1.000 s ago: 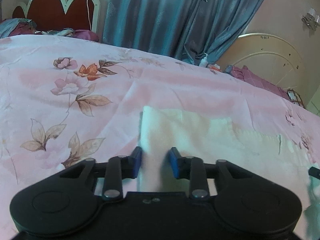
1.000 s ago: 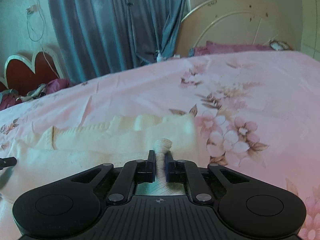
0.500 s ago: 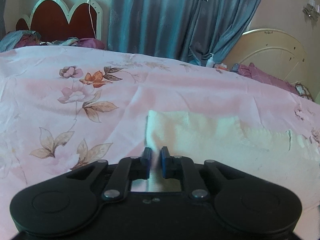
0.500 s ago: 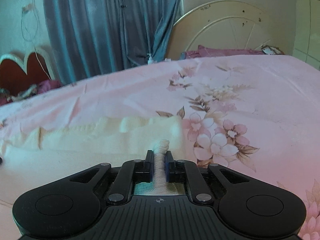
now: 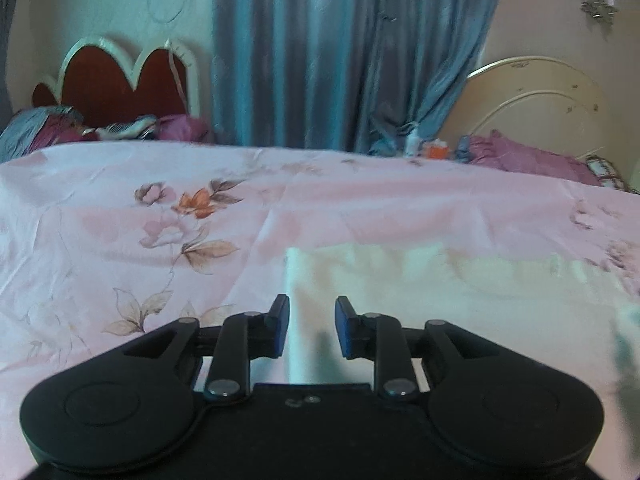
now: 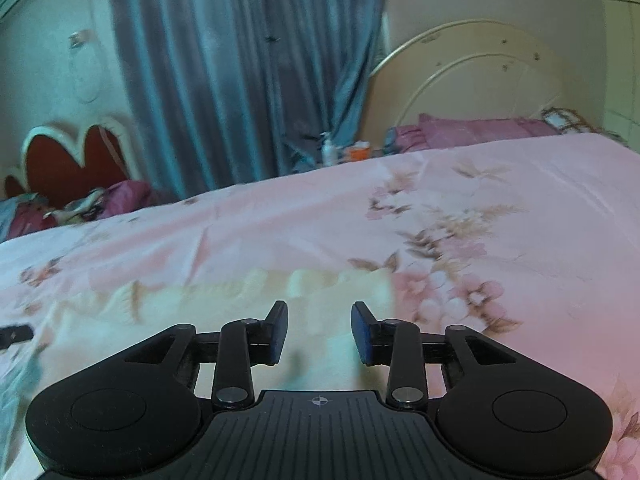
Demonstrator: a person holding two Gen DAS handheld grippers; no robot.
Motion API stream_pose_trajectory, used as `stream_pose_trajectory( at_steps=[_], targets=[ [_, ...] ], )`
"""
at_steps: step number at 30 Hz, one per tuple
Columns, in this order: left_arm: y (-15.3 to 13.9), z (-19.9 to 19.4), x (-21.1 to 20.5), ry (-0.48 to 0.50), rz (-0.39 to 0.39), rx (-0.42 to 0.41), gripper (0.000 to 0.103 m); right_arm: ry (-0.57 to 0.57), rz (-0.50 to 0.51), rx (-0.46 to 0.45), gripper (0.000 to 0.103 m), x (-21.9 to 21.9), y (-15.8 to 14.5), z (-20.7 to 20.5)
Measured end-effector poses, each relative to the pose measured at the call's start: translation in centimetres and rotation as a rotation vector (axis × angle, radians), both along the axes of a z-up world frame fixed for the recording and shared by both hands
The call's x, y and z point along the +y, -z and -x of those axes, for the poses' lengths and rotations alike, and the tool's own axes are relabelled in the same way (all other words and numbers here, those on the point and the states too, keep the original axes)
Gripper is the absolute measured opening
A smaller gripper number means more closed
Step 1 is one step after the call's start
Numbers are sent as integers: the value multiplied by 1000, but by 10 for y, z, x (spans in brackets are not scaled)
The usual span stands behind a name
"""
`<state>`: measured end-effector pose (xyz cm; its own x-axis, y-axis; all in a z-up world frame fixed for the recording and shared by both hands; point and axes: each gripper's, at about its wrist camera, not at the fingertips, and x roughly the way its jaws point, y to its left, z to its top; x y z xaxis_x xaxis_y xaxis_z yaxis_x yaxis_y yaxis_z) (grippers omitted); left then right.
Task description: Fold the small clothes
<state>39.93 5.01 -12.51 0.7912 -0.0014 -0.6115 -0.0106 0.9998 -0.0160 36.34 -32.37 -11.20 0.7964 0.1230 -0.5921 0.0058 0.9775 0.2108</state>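
A cream knitted garment (image 5: 460,292) lies flat on the pink floral bedsheet (image 5: 120,240). In the left wrist view my left gripper (image 5: 311,328) is open over the garment's left edge, holding nothing. In the right wrist view the same garment (image 6: 220,304) lies in front of my right gripper (image 6: 319,332), which is open and empty over the garment's right end. A tip of the left gripper (image 6: 16,334) shows at the left edge of the right wrist view. Both views are motion-blurred.
Blue curtains (image 5: 340,52) hang behind the bed. A red scalloped headboard (image 5: 116,76) with bedding stands far left, a cream round headboard (image 5: 536,104) with purple pillows far right. Small bottles (image 6: 340,152) sit beyond the bed's far edge.
Both grippers were shut on folds of the cream garment half a second ago; both have opened and let go, and the cloth now lies flat. Both cameras have pulled up and back slightly.
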Motion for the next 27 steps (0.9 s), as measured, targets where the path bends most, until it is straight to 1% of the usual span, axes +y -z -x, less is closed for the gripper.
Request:
stream_pose_trajectory(
  at_steps=[3,6,8,11,15,18,19,21,23,27],
  targets=[
    [1,17,-14,57,3,7,25,-56,12,34,35,13,6,9],
    [15,26,-27,102,3,61,26,-91,26,72,35,23,19,15],
    [26,28,-31,106,-4,89,26,-94,30,101,34,24,28,18],
    [36,29,-29,108,-20,85,27,-67,51,136,34,17,40,19],
    [39,25,-29,102,-31,89,27,-52,69,138,32,7,46,20],
    [37,27,-33,89,-40,99,27,-61,82,155,33,8,44,19],
    [34,27,-33,82,-38,108,27,-66,76,164,33,8,39,21],
    [26,34,-34,73,-24,110,25,-87,8,147,33,3,28,28],
    [18,46,-34,78,-9,106,25,-118,-11,130,33,3,20,40],
    [9,81,-39,96,3,109,25,-211,-77,161,33,5,17,63]
  ],
)
